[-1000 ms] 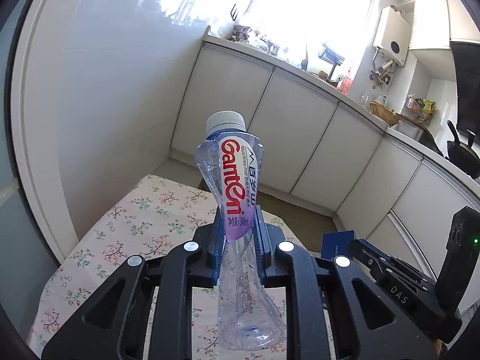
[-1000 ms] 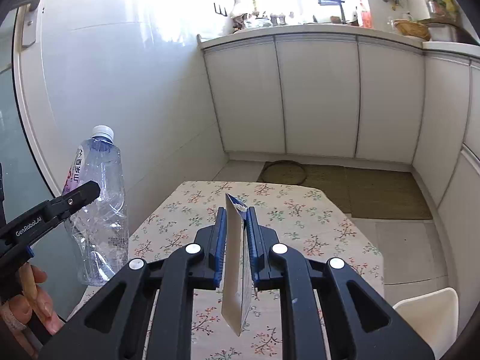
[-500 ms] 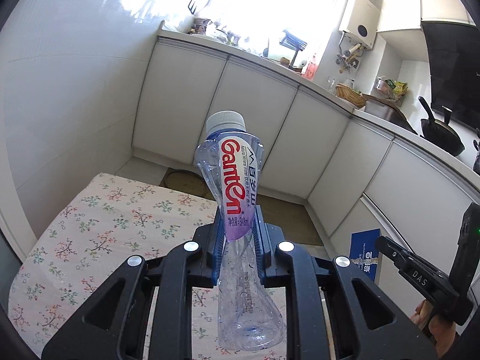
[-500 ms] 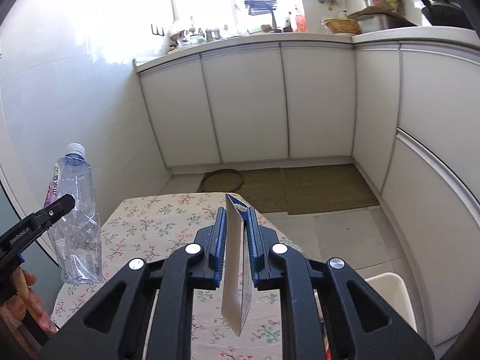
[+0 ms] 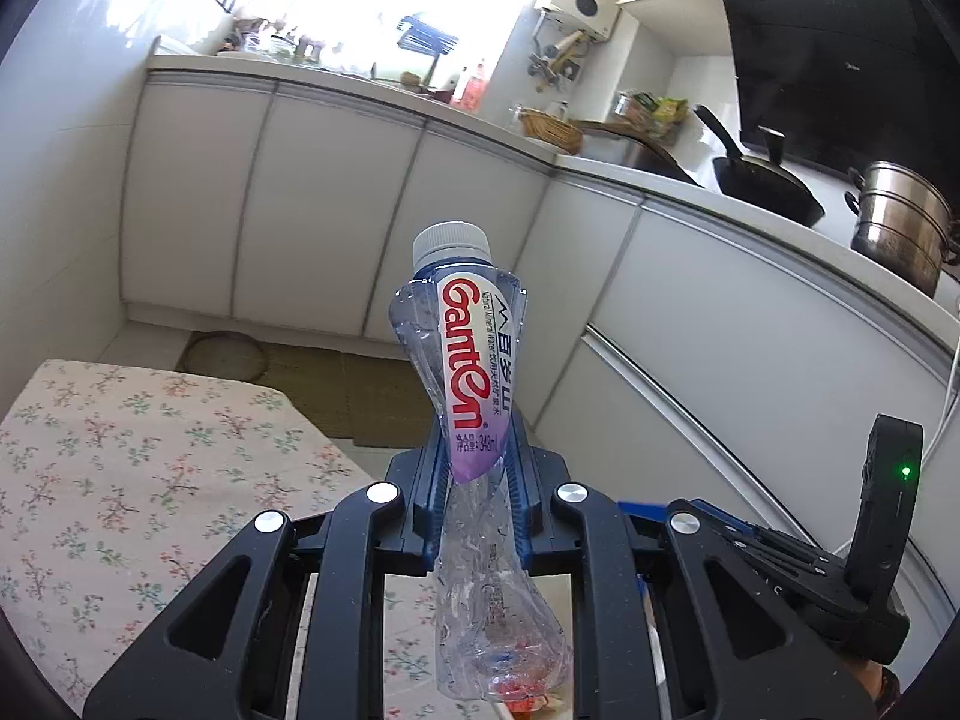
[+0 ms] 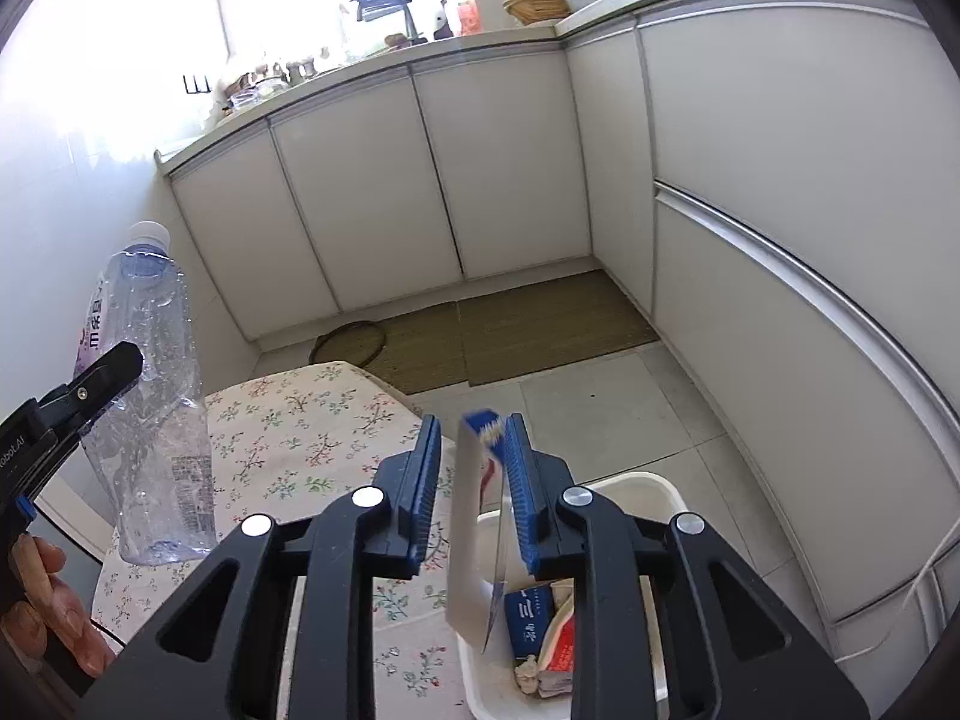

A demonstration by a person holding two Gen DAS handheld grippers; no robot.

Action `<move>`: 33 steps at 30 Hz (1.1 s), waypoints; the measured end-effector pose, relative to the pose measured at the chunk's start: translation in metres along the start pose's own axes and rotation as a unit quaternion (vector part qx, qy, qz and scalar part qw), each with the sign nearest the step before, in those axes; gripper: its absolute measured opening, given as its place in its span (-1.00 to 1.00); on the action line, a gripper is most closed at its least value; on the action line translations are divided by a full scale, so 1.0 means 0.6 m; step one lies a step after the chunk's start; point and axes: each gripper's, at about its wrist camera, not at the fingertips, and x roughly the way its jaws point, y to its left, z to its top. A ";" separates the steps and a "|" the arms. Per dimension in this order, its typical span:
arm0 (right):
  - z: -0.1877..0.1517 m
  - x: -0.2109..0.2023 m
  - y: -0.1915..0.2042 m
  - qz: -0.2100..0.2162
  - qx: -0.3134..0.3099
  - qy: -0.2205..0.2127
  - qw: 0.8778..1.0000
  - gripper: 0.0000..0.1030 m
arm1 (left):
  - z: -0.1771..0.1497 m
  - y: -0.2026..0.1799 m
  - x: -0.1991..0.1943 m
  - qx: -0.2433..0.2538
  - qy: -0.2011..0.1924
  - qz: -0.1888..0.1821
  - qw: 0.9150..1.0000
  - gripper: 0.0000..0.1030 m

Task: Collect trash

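Along the back of the room, white kitchen cabinets (image 6: 432, 180) run under a pale countertop (image 5: 384, 90), and a woven brown floor mat (image 6: 510, 330) lies at their foot. Nearer, a table under a floral-print tablecloth (image 5: 120, 450) fills the lower left of the left wrist view. Beside the table's edge, on the grey tiled floor, stands a white rectangular plastic bin (image 6: 636, 492) with crumpled cartons and paper scraps inside. Above that bin hangs the right gripper (image 6: 468, 474), its jaws spread apart; a flat white and blue paper packet (image 6: 471, 540) sits in the gap, its blurred top close to the right-hand pad, and whether it touches that pad cannot be told. Off to the side and over the table, the left gripper (image 5: 474, 480) has its jaws clamped on the waist of a crushed clear plastic water bottle with a red-lettered label and white cap (image 5: 468, 372), which stands upright, cap uppermost, base hanging below the fingers. On the stove, a black frying pan (image 5: 768, 186) rests next to a steel stockpot (image 5: 900, 222).
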 end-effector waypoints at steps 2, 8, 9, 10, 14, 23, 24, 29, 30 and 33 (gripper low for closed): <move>-0.003 -0.014 -0.028 -0.012 0.011 -0.007 1.000 -0.25 | -0.011 -0.029 0.020 0.007 0.012 -0.015 1.000 -0.66; -0.010 -0.043 -0.103 -0.047 0.040 -0.024 0.998 0.02 | -0.041 -0.096 0.071 0.024 0.046 -0.046 0.998 -0.66; -0.009 -0.047 -0.112 -0.059 0.040 -0.029 0.997 0.05 | -0.045 -0.103 0.077 0.025 0.051 -0.051 0.997 -0.66; -0.011 -0.050 -0.119 -0.072 0.039 -0.035 0.996 0.15 | -0.051 -0.109 0.084 0.026 0.058 -0.057 0.996 -0.66; -0.014 -0.065 -0.146 -0.126 0.040 -0.062 0.989 0.52 | -0.064 -0.132 0.110 0.025 0.083 -0.076 0.993 -0.64; -0.014 -0.080 -0.183 -0.196 0.058 -0.087 0.975 0.82 | -0.087 -0.163 0.137 0.050 0.103 -0.066 0.991 0.03; -0.015 -0.081 -0.179 -0.202 0.056 -0.089 0.974 0.83 | -0.087 -0.162 0.135 0.051 0.099 -0.060 0.992 0.14; -0.020 -0.088 -0.152 -0.239 0.029 -0.110 0.964 0.87 | -0.080 -0.167 0.119 0.069 0.071 -0.013 0.995 0.72; -0.021 -0.091 -0.147 -0.247 0.025 -0.117 0.962 0.87 | -0.077 -0.168 0.115 0.070 0.066 -0.003 0.995 0.82; -0.022 -0.101 -0.136 -0.269 0.020 -0.135 0.954 0.87 | -0.068 -0.166 0.099 0.077 0.041 0.044 0.995 0.86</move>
